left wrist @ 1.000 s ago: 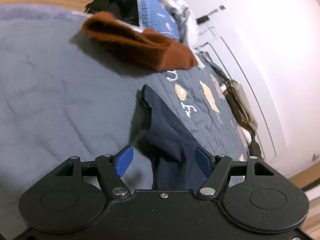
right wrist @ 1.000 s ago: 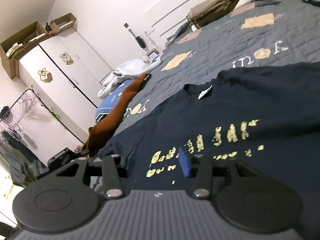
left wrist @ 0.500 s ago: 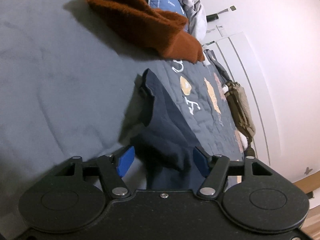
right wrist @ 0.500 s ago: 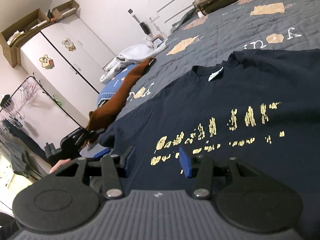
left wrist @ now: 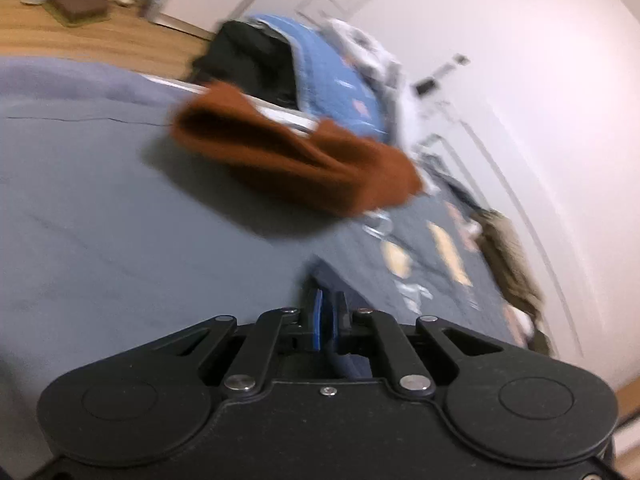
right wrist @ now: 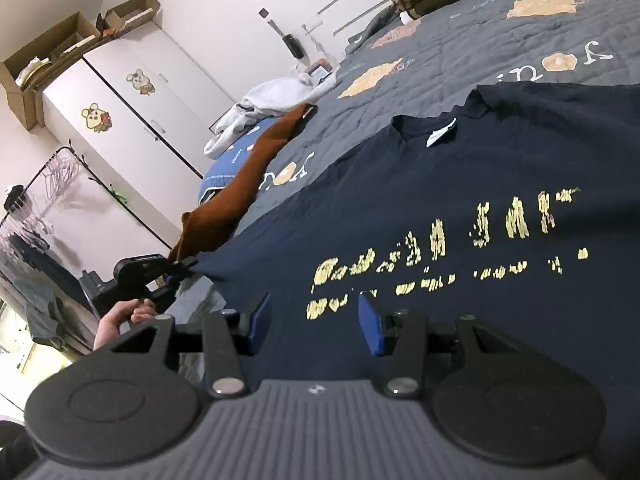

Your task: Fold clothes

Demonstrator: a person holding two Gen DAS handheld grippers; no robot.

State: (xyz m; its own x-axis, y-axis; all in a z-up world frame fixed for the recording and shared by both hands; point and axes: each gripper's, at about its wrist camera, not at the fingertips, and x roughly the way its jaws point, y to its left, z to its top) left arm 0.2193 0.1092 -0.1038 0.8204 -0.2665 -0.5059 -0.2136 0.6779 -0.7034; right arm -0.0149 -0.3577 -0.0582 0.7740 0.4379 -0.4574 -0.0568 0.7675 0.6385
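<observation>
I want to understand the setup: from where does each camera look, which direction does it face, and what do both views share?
Left wrist: on the left claw, facing along the bed toward the brown garment; jaws closed on navy T-shirt fabric.
Right wrist: on the right claw, open over the shirt's gold print, facing the wardrobe; the left hand shows.
Shared: T-shirt, brown garment, quilt.

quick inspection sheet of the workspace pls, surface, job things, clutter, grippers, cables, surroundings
surface: grey quilted bedspread with tan patches.
job's things: navy t-shirt with gold print lies flat, front up; its sleeve is pinched.
clutter: rust-brown knit garment, blue quilted item, white clothes heap.
grippers: left gripper has just closed on the sleeve; right gripper open over the shirt's lower part, not gripping.
cables: nothing seen.
surroundings: white wardrobe with mouse stickers, cardboard boxes on top, clothes rack.
</observation>
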